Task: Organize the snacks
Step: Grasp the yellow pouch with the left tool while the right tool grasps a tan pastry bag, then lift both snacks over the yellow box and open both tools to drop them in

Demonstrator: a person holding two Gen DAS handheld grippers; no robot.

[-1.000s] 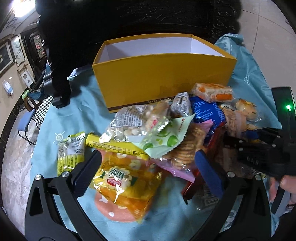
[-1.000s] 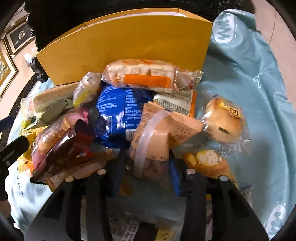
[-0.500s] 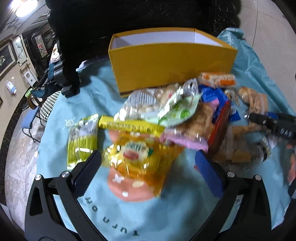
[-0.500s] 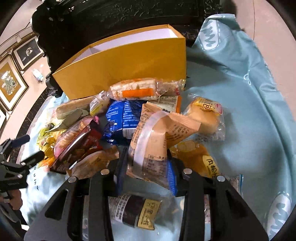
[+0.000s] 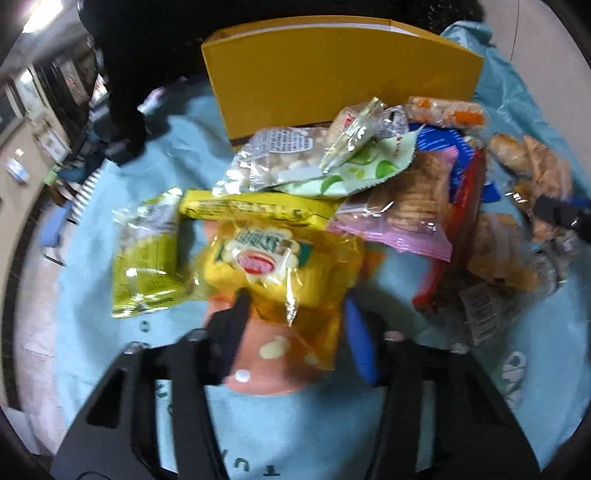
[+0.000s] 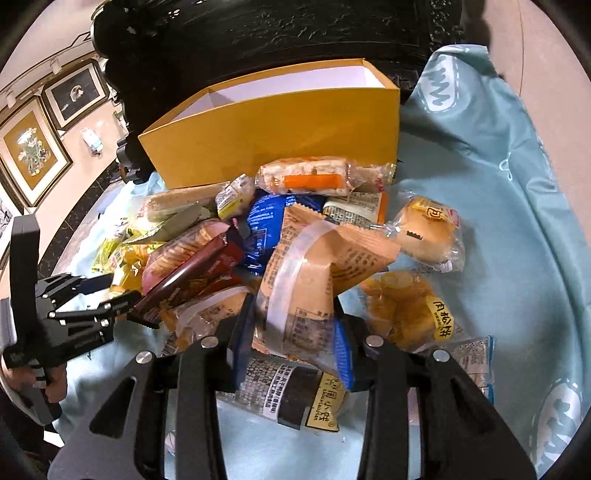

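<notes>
A pile of wrapped snacks lies on a light blue cloth in front of an open yellow box, which also shows in the right wrist view. My left gripper is shut on a yellow-orange snack bag at the pile's near left. My right gripper is shut on a tan packet with a clear band and holds it above the pile. The left gripper also shows at the left of the right wrist view.
A green-yellow packet and a yellow bar lie left of the pile. A bun, an orange cake pack and a dark packet lie around my right gripper. A dark carved cabinet stands behind the box.
My left gripper has closed its fingers onto the yellow-orange bag. My right gripper has lifted and drawn back with the tan packet, so more of the pile and box shows.
</notes>
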